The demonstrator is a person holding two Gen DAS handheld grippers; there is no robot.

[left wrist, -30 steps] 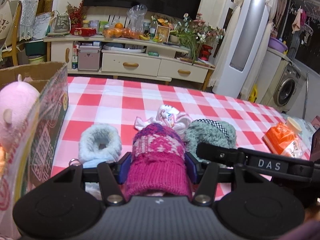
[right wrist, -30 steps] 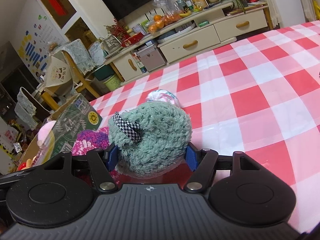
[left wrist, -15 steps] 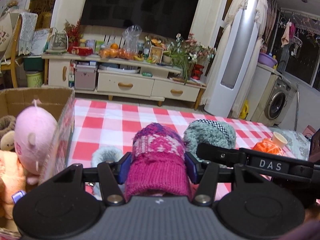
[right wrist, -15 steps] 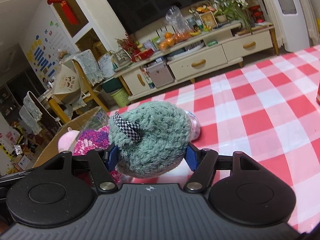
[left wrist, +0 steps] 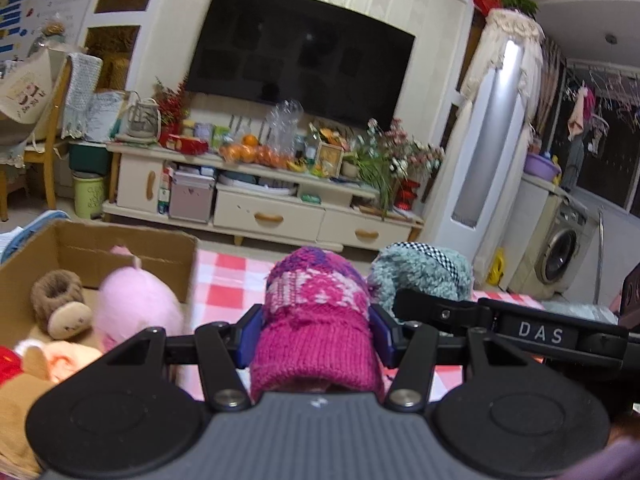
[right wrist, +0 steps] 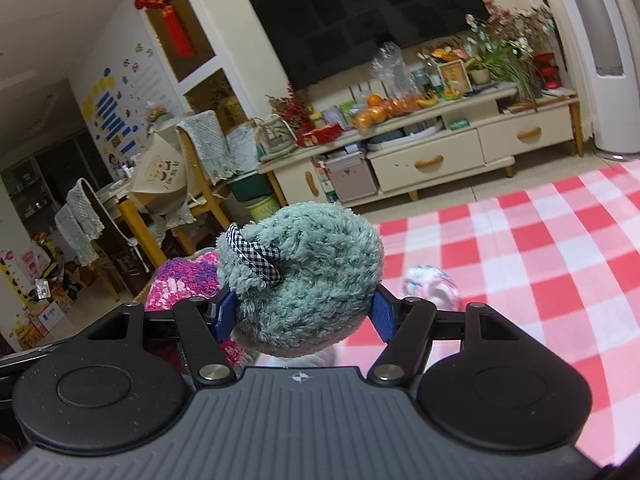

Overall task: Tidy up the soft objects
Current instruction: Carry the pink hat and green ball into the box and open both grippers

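Note:
My left gripper [left wrist: 316,332] is shut on a magenta knitted bootie [left wrist: 316,320] and holds it in the air, just right of the open cardboard box [left wrist: 120,244]. My right gripper [right wrist: 302,312] is shut on a fluffy green bootie [right wrist: 308,276] with a checkered strap, also held above the checkered table [right wrist: 540,264]. The green bootie [left wrist: 420,276] and the right gripper's body show at the right of the left wrist view. The magenta bootie [right wrist: 180,280] shows at the left of the right wrist view.
The box holds a pink plush [left wrist: 136,304], a brown bootie [left wrist: 60,308] and other soft toys. A white and pink patterned soft item [right wrist: 430,288] lies on the table. A TV cabinet [left wrist: 260,208] stands beyond the table, and a chair [right wrist: 192,184] stands at the left.
Both grippers have risen from the table with their booties and tilted up. The left one has moved nearer the box, whose inside now shows. The pale blue bootie has dropped out of sight.

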